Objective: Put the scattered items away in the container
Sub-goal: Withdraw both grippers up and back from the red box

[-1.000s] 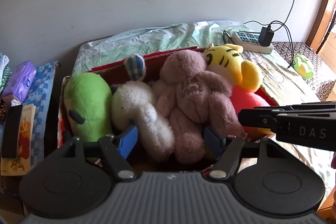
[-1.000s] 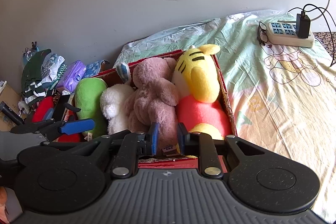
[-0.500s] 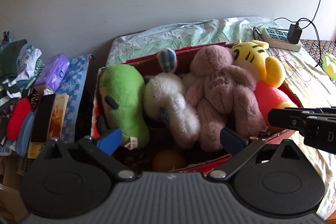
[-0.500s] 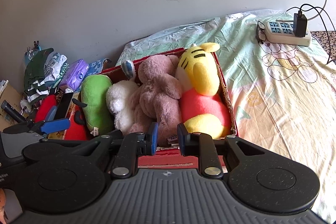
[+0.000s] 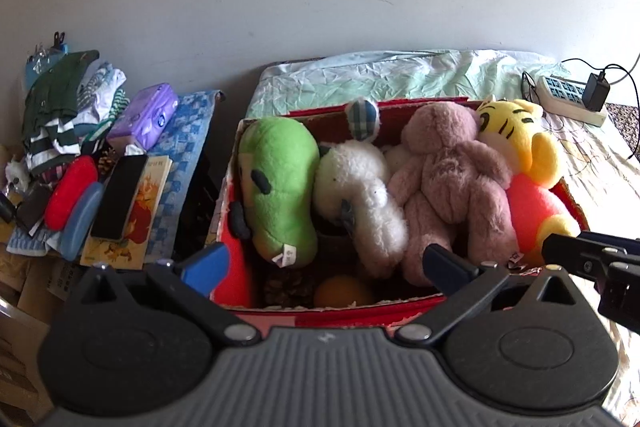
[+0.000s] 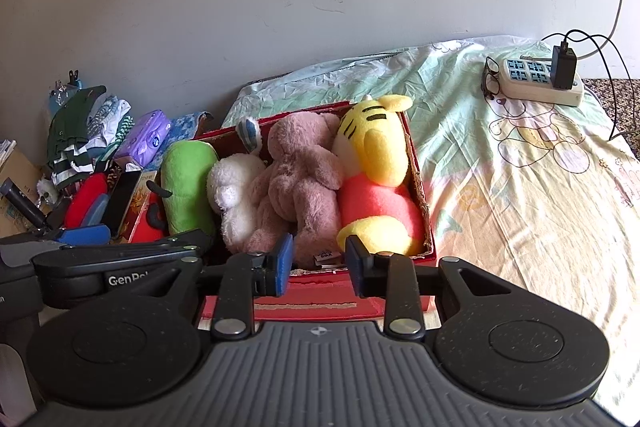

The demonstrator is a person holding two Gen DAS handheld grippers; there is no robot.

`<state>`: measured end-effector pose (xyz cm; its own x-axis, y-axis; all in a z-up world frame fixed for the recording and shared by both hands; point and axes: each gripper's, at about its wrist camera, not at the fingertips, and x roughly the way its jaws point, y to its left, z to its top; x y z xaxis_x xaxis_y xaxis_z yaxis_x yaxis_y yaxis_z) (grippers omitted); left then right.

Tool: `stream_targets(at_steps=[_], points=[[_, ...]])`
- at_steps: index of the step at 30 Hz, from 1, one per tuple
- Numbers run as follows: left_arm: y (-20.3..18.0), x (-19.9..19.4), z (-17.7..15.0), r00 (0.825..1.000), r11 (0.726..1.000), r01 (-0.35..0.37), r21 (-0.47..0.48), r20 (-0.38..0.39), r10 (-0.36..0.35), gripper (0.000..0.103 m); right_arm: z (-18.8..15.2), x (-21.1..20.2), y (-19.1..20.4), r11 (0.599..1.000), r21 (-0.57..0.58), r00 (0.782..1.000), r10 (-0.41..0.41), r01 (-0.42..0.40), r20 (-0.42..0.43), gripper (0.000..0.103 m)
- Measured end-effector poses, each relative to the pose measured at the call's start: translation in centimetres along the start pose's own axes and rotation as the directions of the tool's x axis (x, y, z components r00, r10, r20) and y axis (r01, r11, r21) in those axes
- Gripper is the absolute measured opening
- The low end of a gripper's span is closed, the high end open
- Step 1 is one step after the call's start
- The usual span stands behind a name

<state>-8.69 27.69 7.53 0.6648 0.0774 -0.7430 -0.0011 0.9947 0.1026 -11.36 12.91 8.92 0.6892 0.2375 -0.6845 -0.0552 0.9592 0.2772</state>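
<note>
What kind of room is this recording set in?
Most likely a bedroom: a bed sheet printed with bears, a box of soft toys, and folded clothes piled beside it.

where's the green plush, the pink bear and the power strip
green plush (image 5: 280, 183), left wrist view, middle of its body
pink bear (image 6: 304, 179), right wrist view, its back
power strip (image 6: 528, 77), right wrist view, its socket face

Left gripper (image 5: 326, 261) jaws spread wide, nothing between — right gripper (image 6: 319, 263) jaws opening, empty, both angled downward.
</note>
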Motion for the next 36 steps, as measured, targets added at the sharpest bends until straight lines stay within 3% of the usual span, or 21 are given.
stream_targets(at_steps=[9, 18, 22, 24, 36], points=[[-1.1, -2.3, -0.8, 0.998, 0.996, -0.061, -0.062, -0.005, 0.061, 0.103, 0.7, -1.2, -1.0, 0.998, -0.058, 1.0, 0.029, -0.029, -0.003, 0.04], [-3.0, -3.2, -2.0, 0.989, 0.984, -0.13, -0.124, -0.088, 0.12, 0.103, 0.9, -1.9, -2.3, 0.994, -0.1, 0.999, 0.04, -0.043, -0.037, 0.05], [-3.4, -3.3, -2.8, 0.984, 0.978, -0.146, -0.148, -0.128, 0.127, 0.103, 0.7, -1.7, -2.5, 0.993, -0.107, 0.997, 0.048, -0.055, -0.061, 0.063], [-3.5, -3.4, -3.1, 0.981, 0.975, -0.155, -0.157, -0.141, 0.133, 0.103, 0.6, -1.8, -2.5, 0.991, -0.12, 0.996, 0.05, -0.058, -0.067, 0.064], [-5.0, -3.7, -5.2, 0.955, 0.96, -0.244, -0.139, -0.205, 0.213, 0.103, -0.6, -1.9, -3.0, 0.984, -0.173, 0.995, 0.024, -0.041, -0.099, 0.077]])
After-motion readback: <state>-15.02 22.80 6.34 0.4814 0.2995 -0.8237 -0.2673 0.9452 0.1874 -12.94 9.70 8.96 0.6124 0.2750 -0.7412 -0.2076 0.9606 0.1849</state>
